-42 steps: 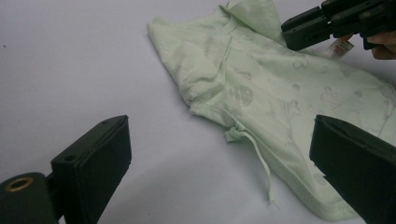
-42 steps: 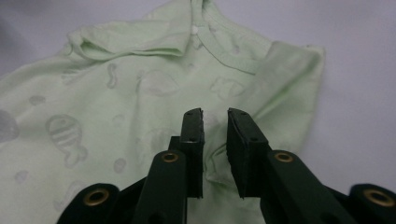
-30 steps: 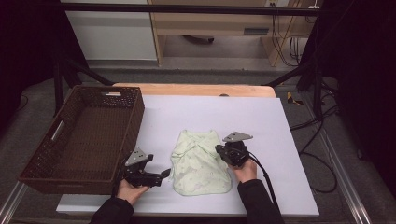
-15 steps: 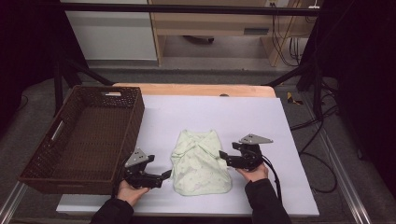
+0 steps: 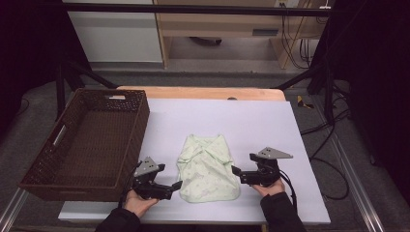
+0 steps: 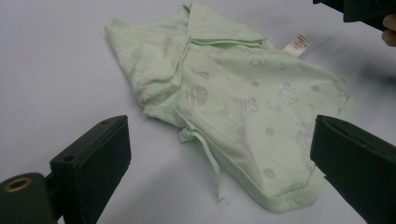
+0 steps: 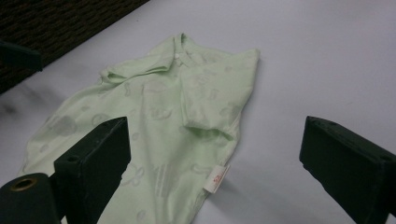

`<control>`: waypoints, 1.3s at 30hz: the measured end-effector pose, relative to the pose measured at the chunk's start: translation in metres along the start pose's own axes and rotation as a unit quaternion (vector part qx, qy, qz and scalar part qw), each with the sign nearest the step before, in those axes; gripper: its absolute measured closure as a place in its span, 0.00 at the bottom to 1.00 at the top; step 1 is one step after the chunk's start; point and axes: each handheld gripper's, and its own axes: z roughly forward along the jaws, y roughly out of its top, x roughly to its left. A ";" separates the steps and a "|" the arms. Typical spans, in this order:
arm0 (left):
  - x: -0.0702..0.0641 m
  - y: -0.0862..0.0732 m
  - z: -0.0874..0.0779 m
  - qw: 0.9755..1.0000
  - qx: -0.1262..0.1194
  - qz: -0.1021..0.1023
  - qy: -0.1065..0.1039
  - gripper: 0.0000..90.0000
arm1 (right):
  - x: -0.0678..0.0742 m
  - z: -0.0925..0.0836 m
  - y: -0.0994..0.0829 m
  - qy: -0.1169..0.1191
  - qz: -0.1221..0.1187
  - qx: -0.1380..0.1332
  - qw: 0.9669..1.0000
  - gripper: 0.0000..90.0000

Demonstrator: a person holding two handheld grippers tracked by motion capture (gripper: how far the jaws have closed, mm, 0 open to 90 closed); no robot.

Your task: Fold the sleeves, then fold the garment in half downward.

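High view: we see a pale green printed cotton baby garment [image 5: 208, 168] lying flat on the white-covered counter [image 5: 251, 121], near its front edge and between the two tools. The left hand-held gripper [image 5: 175, 185] rests just left of the garment's near hem, its jaw tips close to the cloth. The right hand-held gripper [image 5: 236, 171] sits just right of the garment, its tips clear of the fabric. A dark brown woven wicker basket [image 5: 84, 142] stands at the left edge of the counter, well apart from the right hand-held gripper.

Left gripper view: we look between two black jaws set wide, with nothing between them. Here we make out what the high view blurs: a thin tie string trailing from the garment's side seam, faint animal prints, and a small white label [image 6: 297, 43] at the far edge.

Right gripper view: the jaws have just been opening and now stand wide, with only counter and the garment's edge [image 7: 154, 126] beyond them, nothing gripped. We see the same white label from the near side, the folded short sleeve, and a strip of the basket's weave at the upper left.
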 end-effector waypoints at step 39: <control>-0.030 -0.009 0.019 0.995 0.099 0.005 0.009 0.17 | 0.006 -0.015 -0.034 0.024 0.003 0.050 0.998 0.11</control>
